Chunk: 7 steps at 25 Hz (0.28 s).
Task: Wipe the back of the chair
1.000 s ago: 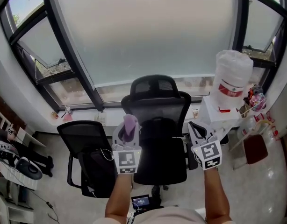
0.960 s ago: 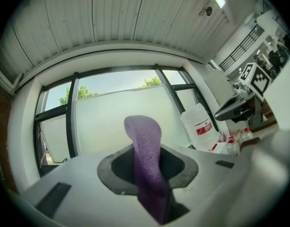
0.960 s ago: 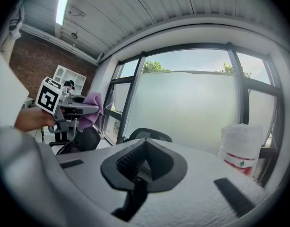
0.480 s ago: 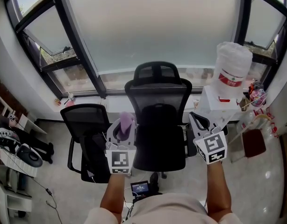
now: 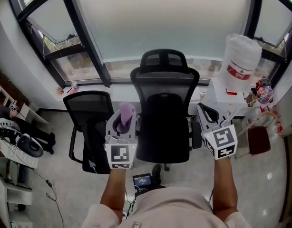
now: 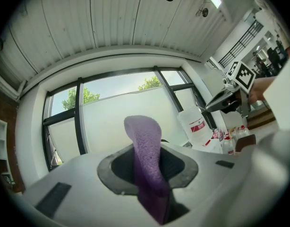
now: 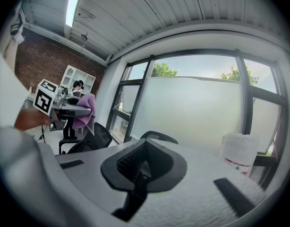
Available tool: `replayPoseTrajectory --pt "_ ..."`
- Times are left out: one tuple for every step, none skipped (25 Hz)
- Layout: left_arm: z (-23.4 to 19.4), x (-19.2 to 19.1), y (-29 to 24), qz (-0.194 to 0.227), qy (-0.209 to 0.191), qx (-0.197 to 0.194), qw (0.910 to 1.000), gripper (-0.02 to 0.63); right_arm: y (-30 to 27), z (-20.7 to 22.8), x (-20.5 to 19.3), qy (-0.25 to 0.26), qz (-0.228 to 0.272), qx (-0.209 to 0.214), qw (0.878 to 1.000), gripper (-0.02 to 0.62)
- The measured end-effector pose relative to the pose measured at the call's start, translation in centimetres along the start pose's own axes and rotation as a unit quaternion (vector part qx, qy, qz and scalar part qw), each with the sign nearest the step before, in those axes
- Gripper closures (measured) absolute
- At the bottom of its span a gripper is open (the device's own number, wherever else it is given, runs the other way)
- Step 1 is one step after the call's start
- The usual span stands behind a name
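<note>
Not much going on since a second ago: both claws have dropped back a bit from the office chair [image 5: 165, 87], and it now sits higher up in the head view. The left gripper [image 5: 121, 129] is clamped on the purple cloth [image 5: 127, 114], which sticks up out of its jaws. It used to overlap the chair's left edge, and now it hangs just off that edge, between this chair and the second chair [image 5: 86, 103]. The cloth isn't on the backrest. The right gripper [image 5: 203, 113] is by the chair's right side, pinched closed on nothing. The water jug [image 5: 242, 56] stands off to the right, by the window [image 5: 160, 23].
</note>
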State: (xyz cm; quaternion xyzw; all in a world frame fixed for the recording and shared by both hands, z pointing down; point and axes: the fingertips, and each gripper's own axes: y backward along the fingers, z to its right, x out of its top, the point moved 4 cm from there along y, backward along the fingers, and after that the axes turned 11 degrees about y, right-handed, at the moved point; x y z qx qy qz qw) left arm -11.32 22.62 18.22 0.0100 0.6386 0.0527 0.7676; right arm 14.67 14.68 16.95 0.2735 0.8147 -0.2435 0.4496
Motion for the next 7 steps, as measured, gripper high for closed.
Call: replayPoseTrajectory --pt "-0.07 -0.10 0.16 -0.001 0.000 0.001 1.0000 0.503 0.04 -0.08 -0.03 0.001 -0.001 0.000 1.000 0.604" --pt "-0.15 -0.17 0.27 0.000 0.000 0.002 1.0000 0.503 0.06 -0.16 -0.01 0.001 -0.001 0.000 1.000 0.604" --pt "-0.25 -0.18 0.31 0.001 0.000 0.002 1.0000 0.503 0.03 -0.18 0.04 0.002 -0.001 -0.001 1.000 0.604" --pt "-0.36 -0.13 0.25 0.003 0.000 0.003 1.0000 0.503 -0.05 -0.13 0.12 0.003 0.000 -0.002 1.000 0.603" --pt "-0.48 -0.03 0.11 0.005 0.000 0.003 1.0000 0.503 -0.18 0.00 0.20 0.005 0.001 -0.003 1.000 0.603" --pt "-0.59 0.10 -0.08 0.008 0.000 0.004 1.0000 0.503 -0.34 0.17 0.29 0.006 0.002 -0.004 1.000 0.603" --pt "-0.71 0.23 -0.29 0.010 0.000 0.005 0.9999 0.503 -0.50 0.36 0.38 0.007 0.003 -0.004 1.000 0.604"
